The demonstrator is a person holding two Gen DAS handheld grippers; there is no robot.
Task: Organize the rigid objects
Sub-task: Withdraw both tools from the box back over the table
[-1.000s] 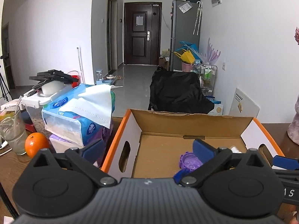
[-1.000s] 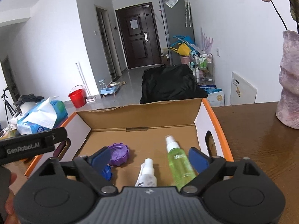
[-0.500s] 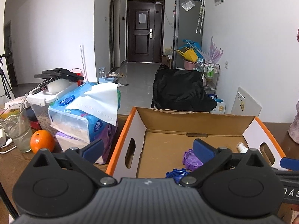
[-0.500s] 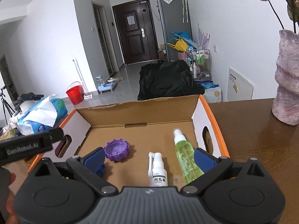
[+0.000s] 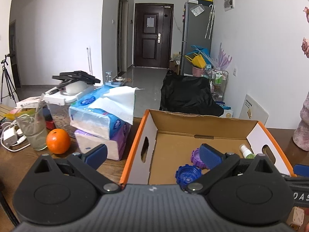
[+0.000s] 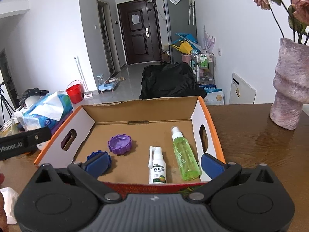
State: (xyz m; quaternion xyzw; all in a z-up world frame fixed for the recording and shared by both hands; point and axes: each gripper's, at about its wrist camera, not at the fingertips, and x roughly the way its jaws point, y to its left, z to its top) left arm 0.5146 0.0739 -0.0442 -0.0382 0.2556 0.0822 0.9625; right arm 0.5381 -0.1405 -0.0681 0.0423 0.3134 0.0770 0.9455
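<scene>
A cardboard box (image 6: pixel 210 119) with an orange rim sits on the brown table. On its floor lie a purple lid (image 6: pixel 119 145), a blue lid (image 6: pixel 90 155), a white spray bottle (image 6: pixel 157 170) and a green spray bottle (image 6: pixel 184 158). My right gripper (image 6: pixel 154 163) hovers over the box's near edge, jaws wide open and touching nothing. My left gripper (image 5: pixel 152 154) is open too, straddling the box's left wall (image 5: pixel 146 127) without contact. In the left wrist view the purple lid (image 5: pixel 195 156), blue lid (image 5: pixel 188 174) and the green bottle's top (image 5: pixel 245 151) show.
Left of the box stand stacked tissue packs (image 5: pixel 100 116), an orange (image 5: pixel 58 141), a drinking glass (image 5: pixel 34 127) and a lidded container (image 5: pixel 59 104). A pink vase (image 6: pixel 289 89) with flowers stands at the right. A white block (image 6: pixel 8 203) lies at the near left.
Both grippers have drawn back from the box and risen a little, so more of its floor shows. The right jaws have spread wider. The bottles and lids lie still.
</scene>
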